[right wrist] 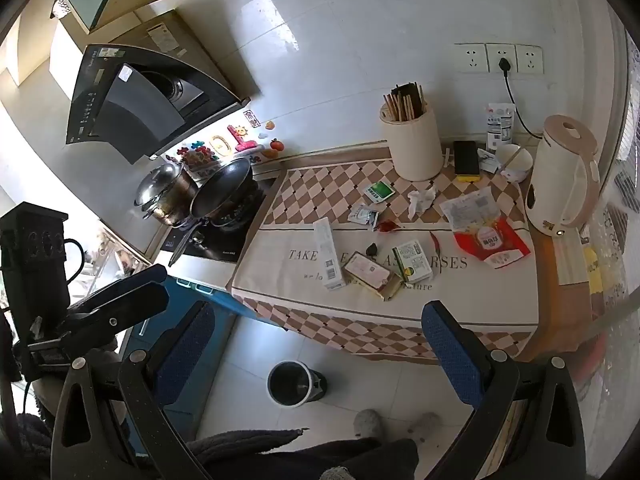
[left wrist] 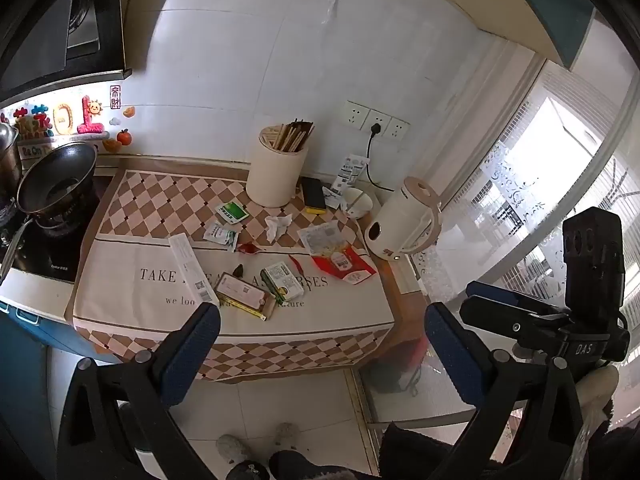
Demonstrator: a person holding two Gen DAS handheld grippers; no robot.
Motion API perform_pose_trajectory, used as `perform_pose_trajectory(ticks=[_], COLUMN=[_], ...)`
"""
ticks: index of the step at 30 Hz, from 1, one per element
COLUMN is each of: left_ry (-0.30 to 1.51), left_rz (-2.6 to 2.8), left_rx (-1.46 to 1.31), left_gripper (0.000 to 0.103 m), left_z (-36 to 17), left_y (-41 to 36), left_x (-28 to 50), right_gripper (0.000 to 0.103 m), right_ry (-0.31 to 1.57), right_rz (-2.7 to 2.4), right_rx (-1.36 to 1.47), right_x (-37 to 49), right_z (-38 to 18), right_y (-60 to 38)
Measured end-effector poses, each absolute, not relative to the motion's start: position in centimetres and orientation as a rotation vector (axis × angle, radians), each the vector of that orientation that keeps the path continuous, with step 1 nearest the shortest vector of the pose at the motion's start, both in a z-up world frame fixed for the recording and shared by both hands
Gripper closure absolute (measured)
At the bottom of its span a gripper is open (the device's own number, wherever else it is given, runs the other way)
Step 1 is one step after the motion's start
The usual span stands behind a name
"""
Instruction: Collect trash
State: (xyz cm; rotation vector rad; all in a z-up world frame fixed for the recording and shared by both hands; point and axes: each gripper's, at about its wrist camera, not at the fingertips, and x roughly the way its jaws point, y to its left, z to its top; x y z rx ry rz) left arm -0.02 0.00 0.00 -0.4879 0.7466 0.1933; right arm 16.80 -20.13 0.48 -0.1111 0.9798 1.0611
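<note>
Trash lies scattered on the checked tablecloth (left wrist: 132,200): a long white box (left wrist: 192,268), a flat pink box (left wrist: 242,292), a green-and-white carton (left wrist: 283,282), a red-and-white wrapper (left wrist: 340,258), a crumpled tissue (left wrist: 278,226) and green sachets (left wrist: 232,212). The same litter shows in the right wrist view, with the white box (right wrist: 330,254) and red wrapper (right wrist: 490,242). A small dark bin (right wrist: 290,382) stands on the floor below the table. My left gripper (left wrist: 322,350) is open and empty, held back from the table's front edge. My right gripper (right wrist: 318,350) is open and empty above the floor.
A cream chopstick holder (left wrist: 276,172), a black phone (left wrist: 313,195), a white bowl (left wrist: 357,202) and a plugged-in kettle (left wrist: 404,224) stand at the back and right. A wok (left wrist: 56,178) and pot sit on the stove at left. My feet show on the floor (right wrist: 368,422).
</note>
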Motion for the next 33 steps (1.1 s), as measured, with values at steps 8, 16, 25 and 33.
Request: perform_pose_trajectory(ticks=[8, 16, 25, 33], left_ry=[0.746, 0.744, 0.746, 0.743], left_rz=[0.193, 0.189, 0.190, 0.186], left_rx=[-0.487, -0.490, -0.489, -0.492], left_gripper=[0.000, 0.000, 0.000, 0.000], left_z=[0.00, 0.02, 0.12, 0.37], left_y=[-0.04, -0.01, -0.45, -0.70], left_x=[0.00, -0.02, 0.19, 0.36], right_gripper=[0.000, 0.000, 0.000, 0.000], right_ry=[0.981, 0.980, 0.984, 0.985], right_rz=[1.072, 1.078, 1.081, 1.085], right_rx=[-0.099, -0.105, -0.103, -0.102], right_x=[17.16, 16.46, 16.73, 16.86], right_z=[0.46, 0.47, 0.39, 0.55], right_y=[-20.56, -20.69, -20.85, -21.04])
